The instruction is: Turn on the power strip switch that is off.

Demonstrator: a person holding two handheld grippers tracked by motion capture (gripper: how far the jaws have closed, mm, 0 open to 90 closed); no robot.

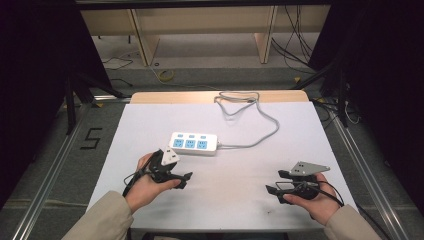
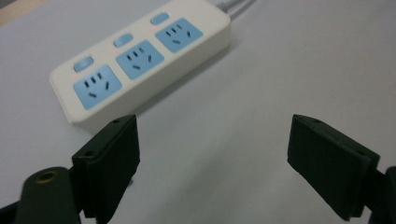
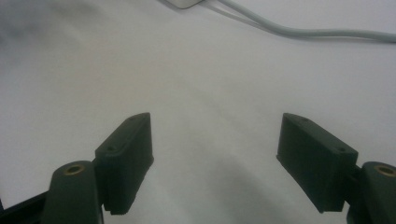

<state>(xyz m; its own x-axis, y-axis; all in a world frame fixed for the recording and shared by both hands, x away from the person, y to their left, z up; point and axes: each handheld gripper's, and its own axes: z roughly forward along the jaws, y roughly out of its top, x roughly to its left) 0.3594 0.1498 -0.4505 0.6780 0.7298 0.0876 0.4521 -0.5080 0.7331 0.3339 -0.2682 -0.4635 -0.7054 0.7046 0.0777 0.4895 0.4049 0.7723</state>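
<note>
My left fingers (image 2: 212, 163) are wide, holding nothing; right fingers (image 3: 215, 161) too; the power strip (image 1: 194, 143) lies mid-worktop (image 1: 150, 120), just ahead; looks hard, smooth, slippery; grab its long sides.

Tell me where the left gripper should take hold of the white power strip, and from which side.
Grip the power strip across its narrow width at the free end, away from the grey cord, coming down from above. It lies flat on the table, so only its long side walls offer opposing faces; the left gripper is open and nearest that end.
</note>
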